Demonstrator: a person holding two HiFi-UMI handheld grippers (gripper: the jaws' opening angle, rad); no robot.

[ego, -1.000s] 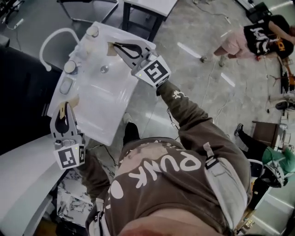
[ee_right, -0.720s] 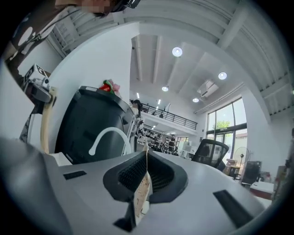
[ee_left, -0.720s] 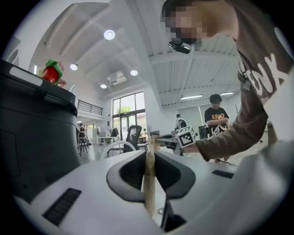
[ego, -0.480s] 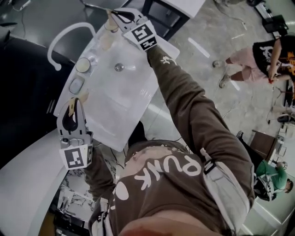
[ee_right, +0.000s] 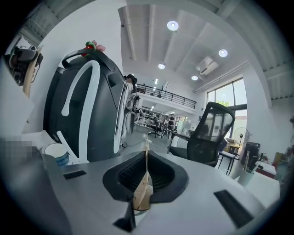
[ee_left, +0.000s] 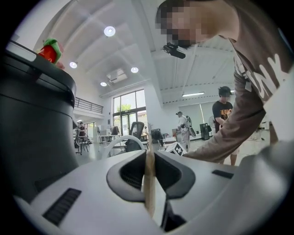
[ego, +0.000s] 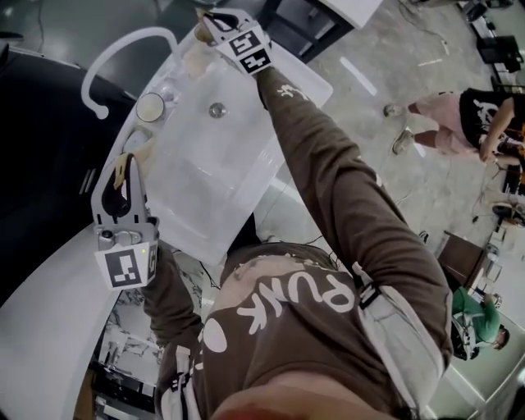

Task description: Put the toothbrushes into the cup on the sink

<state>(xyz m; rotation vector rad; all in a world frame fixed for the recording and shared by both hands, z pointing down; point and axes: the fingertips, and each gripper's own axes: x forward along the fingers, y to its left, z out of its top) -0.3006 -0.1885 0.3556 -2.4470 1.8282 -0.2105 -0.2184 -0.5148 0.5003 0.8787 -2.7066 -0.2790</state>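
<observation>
The white sink (ego: 205, 176) lies below me, with a curved white faucet (ego: 123, 57) at its far left. A round cup (ego: 150, 107) stands on the ledge by the faucet. In the right gripper view a thin white stick leans at the cup (ee_right: 57, 154); I cannot tell if it is a toothbrush. My left gripper (ego: 123, 162) is shut over the sink's left ledge, with nothing showing between its tan pads (ee_left: 149, 183). My right gripper (ego: 202, 18) is shut above the sink's far end, its pads (ee_right: 146, 183) pressed together with nothing between them.
A small oval dish (ego: 134, 148) sits on the ledge just ahead of the left gripper. A large black body (ego: 41, 164) stands left of the sink. The drain (ego: 216, 109) is in the basin. Two people (ego: 459, 115) are on the floor at the right.
The right gripper has moved from over the basin to beyond the sink's far end. The left gripper has crept forward along the left ledge.
</observation>
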